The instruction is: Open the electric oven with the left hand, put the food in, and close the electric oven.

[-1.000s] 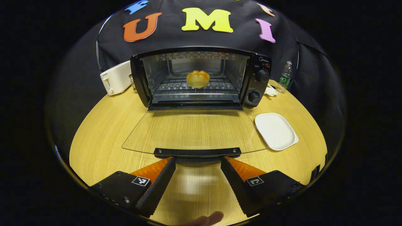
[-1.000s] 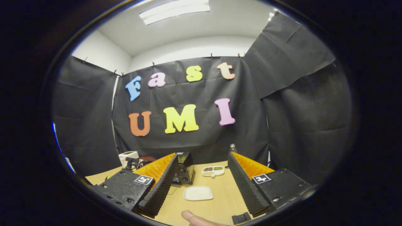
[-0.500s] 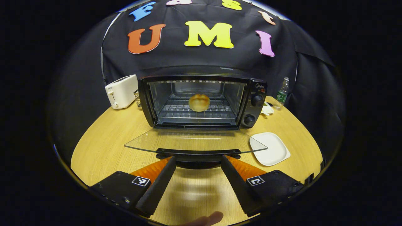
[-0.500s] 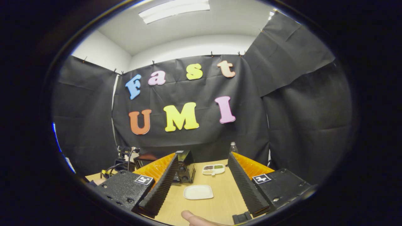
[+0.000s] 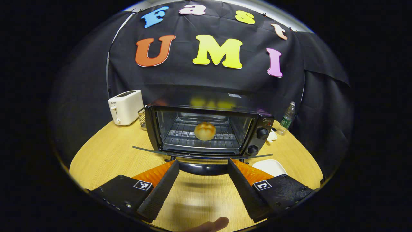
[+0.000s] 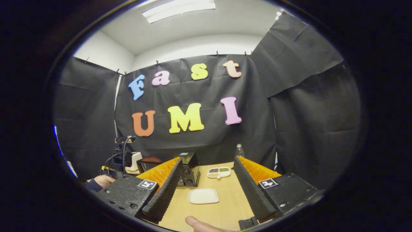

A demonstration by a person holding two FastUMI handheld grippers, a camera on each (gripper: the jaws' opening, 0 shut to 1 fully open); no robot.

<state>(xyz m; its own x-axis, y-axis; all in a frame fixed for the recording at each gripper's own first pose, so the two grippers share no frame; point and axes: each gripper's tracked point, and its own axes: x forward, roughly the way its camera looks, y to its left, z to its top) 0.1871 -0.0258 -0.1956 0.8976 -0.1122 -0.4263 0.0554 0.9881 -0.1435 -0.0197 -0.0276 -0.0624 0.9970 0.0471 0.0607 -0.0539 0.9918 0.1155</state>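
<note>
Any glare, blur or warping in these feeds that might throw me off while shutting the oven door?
Left gripper view: coloured reflections sit on the oven top, the glass door appears as a thin bowed edge, and the table rim curves from fisheye. Right gripper view: the ceiling light is blown out, and the plate is sharp.

- The way into the electric oven (image 5: 209, 129) is partly barred by its glass door (image 5: 202, 154), seen edge-on and half raised, with the door handle (image 5: 202, 167) lying across between the tips of the left gripper (image 5: 202, 190).
- The oven rack is taken up in the middle by a bun (image 5: 205, 130); free rack is left on either side.
- To the left of the oven, room is narrowed by a white toaster (image 5: 125, 107).
- To the right, a white plate (image 6: 203, 196), a divided dish (image 6: 219, 172) and a bottle (image 5: 287, 118) stand on the surface (image 5: 106, 151).
- Bare surface is seen between the spread jaws of the right gripper (image 6: 206, 190), near the plate.
</note>
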